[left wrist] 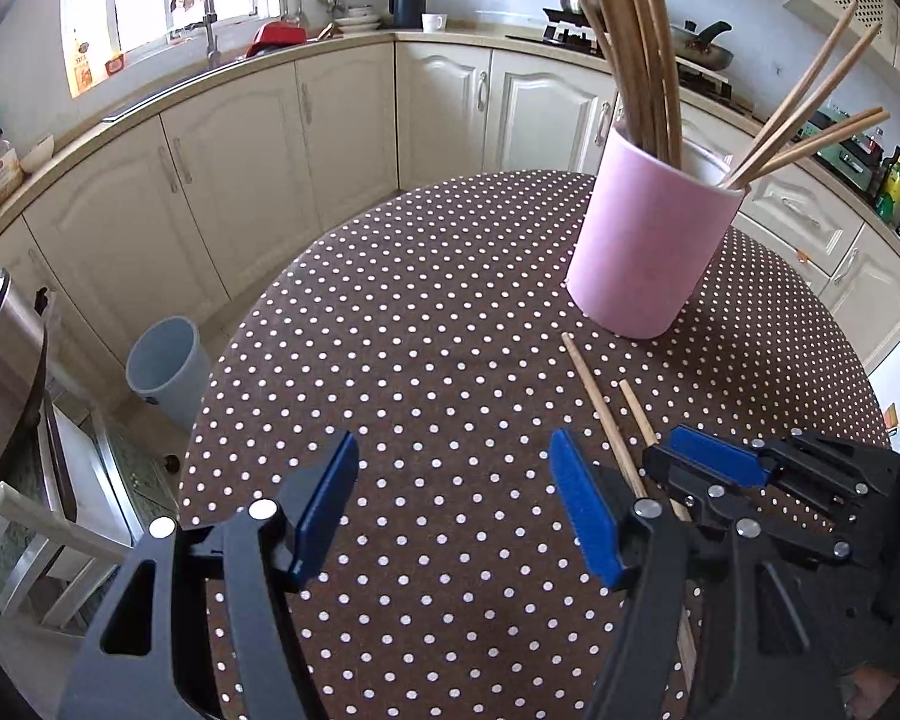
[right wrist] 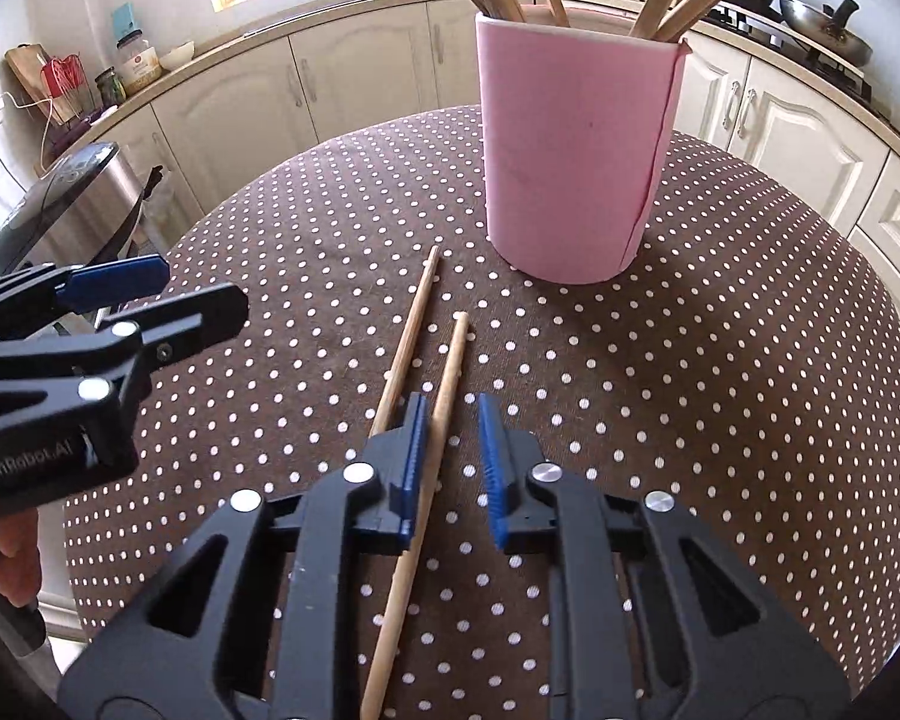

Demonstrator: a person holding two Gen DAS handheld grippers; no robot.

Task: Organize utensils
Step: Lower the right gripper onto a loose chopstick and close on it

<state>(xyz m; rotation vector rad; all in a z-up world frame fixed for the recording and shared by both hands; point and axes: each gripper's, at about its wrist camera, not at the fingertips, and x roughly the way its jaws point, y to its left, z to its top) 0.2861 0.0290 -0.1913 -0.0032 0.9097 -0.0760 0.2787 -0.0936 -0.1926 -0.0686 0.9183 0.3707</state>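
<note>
Chopsticks: two loose ones lie on the dotted tablecloth in front of the pink holder, apart and nearly parallel; the near chopstick runs between your right jaws, the far chopstick lies just left of them.
Right gripper: your jaws are narrow but not closed; the left pad sits against the near chopstick, and a gap shows to the right pad.
Left gripper: your jaws stand wide over bare cloth, nothing between them.
Right wrist view only: the holder's side seam, and your left hand's fingers on the handle.
Left wrist view only: the grey bin on the floor, and the right gripper from the side, its tips at the chopsticks.
Holder: upright, more chopsticks fanned inside.
</note>
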